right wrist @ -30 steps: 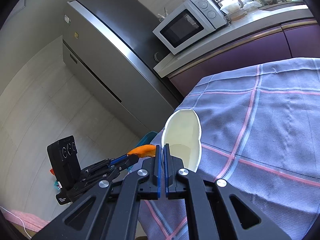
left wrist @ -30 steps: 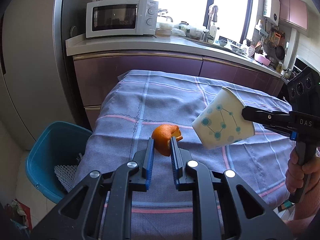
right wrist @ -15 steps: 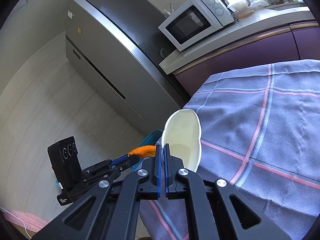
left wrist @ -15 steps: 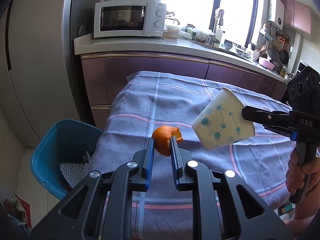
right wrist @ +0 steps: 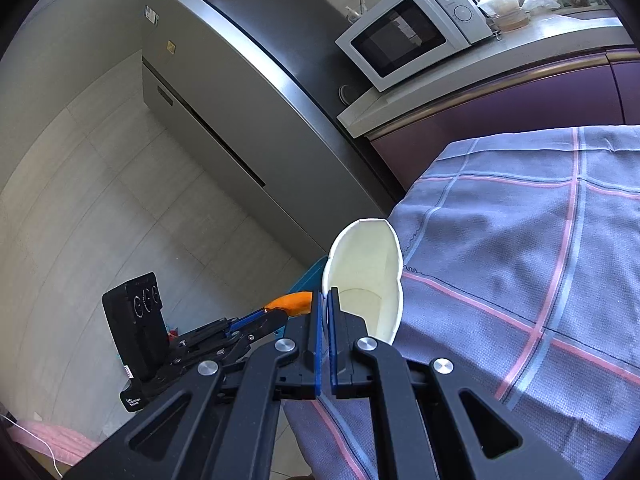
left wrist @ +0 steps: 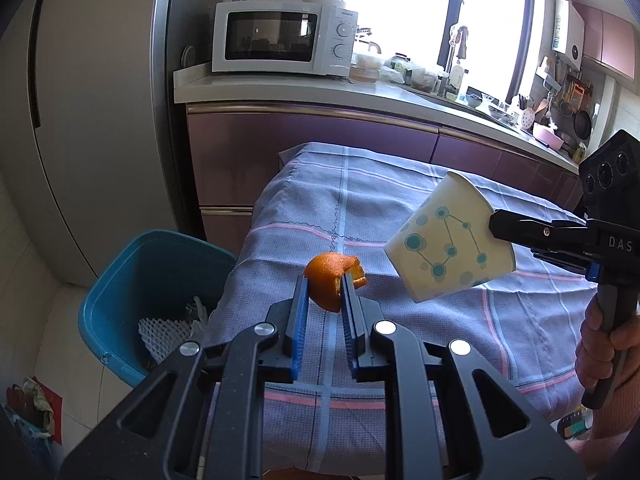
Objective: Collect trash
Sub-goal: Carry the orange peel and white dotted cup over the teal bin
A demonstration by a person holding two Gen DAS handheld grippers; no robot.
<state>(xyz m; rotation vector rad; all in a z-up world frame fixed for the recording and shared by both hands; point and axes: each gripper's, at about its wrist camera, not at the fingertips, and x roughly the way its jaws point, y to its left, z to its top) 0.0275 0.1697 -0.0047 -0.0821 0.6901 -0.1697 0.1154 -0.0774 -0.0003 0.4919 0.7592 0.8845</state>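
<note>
tongs [left wrist: 324, 292] over checked tablecloth [left wrist: 400, 208], kitchen counter [left wrist: 320, 88]

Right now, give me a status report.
Left gripper shut on orange peel. Right gripper pinching paper cup wall. Blue bin beside table, path clear.

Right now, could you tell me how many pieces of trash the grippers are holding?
2: an orange peel in the left gripper, and a paper cup pinched at its rim in the right gripper.

Orange peel [left wrist: 331, 280] and tilted dotted paper cup [left wrist: 444, 245] — both held aloft
</note>
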